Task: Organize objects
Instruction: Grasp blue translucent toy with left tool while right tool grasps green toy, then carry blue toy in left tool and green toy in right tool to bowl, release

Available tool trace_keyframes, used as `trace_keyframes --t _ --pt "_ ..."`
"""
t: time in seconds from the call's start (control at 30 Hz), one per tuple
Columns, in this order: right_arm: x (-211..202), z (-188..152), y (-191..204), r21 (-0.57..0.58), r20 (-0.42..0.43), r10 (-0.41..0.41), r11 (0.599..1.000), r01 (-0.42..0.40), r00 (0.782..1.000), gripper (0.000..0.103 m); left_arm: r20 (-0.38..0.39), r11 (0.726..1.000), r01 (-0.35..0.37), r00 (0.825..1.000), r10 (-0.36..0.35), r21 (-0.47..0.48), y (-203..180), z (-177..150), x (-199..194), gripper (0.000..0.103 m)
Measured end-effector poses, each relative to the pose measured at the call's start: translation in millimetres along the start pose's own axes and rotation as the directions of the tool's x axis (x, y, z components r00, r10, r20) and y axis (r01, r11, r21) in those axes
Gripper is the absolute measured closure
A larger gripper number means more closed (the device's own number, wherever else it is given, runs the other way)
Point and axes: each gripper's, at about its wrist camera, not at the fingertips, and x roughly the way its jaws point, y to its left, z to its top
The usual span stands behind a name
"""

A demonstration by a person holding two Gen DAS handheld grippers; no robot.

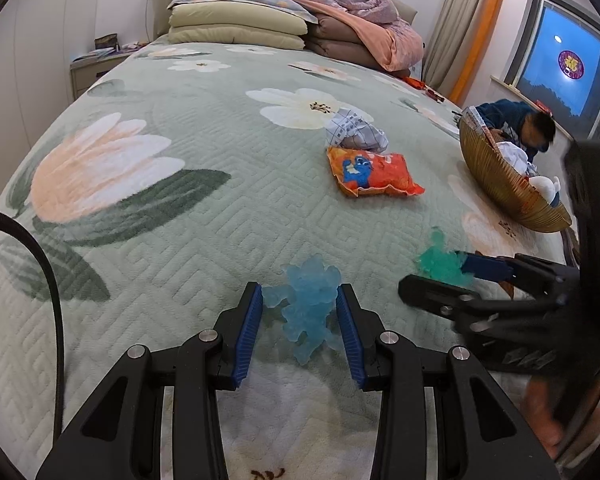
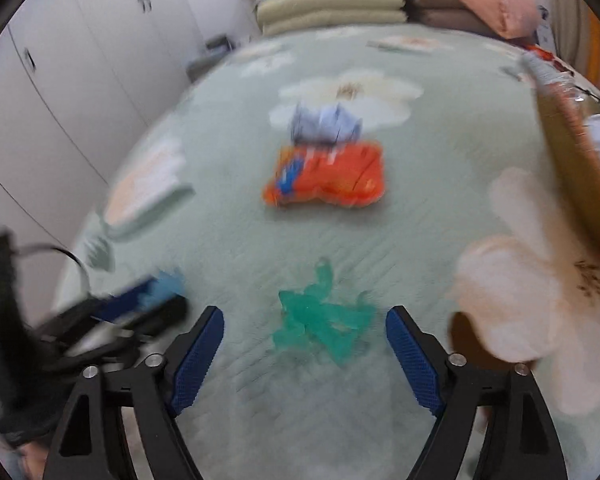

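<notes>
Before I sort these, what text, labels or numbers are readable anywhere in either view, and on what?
No text reads clearly in either view.
Orange snack bag: cartoon print and lettering, too small to read; blurred in the right wrist view.
White checked packet: small printed marks, illegible.
Round window sticker: a yellow symbol, not legible.
Blue toy and green toy: no markings.

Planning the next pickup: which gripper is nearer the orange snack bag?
Neither clearly. The left gripper straddles the blue toy, the right gripper the green toy; orange snack bag lies beyond both.
</notes>
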Motion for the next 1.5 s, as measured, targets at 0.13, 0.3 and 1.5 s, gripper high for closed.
trace_keyframes --t 0.13,0.3,1.5 --pt "-9 -13 14 -0.068 0.089 -0.080 0.994 0.087 0.993 0.056 0.002 1.000 0.003 1.000 -0.003 -0.001 1 0 1 0.068" --pt "-33 -27 8 -0.015 0.105 -0.020 1.000 0.021 0.994 0.056 -0.006 0.998 -0.044 0.999 0.044 0.041 -7 0 2 0.068" --pt "-204 24 -266 0.380 0.246 -0.375 0.886 0.267 0.894 0.030 0.065 0.938 0.242 0.962 -0.266 0.248 -264 150 26 0.010"
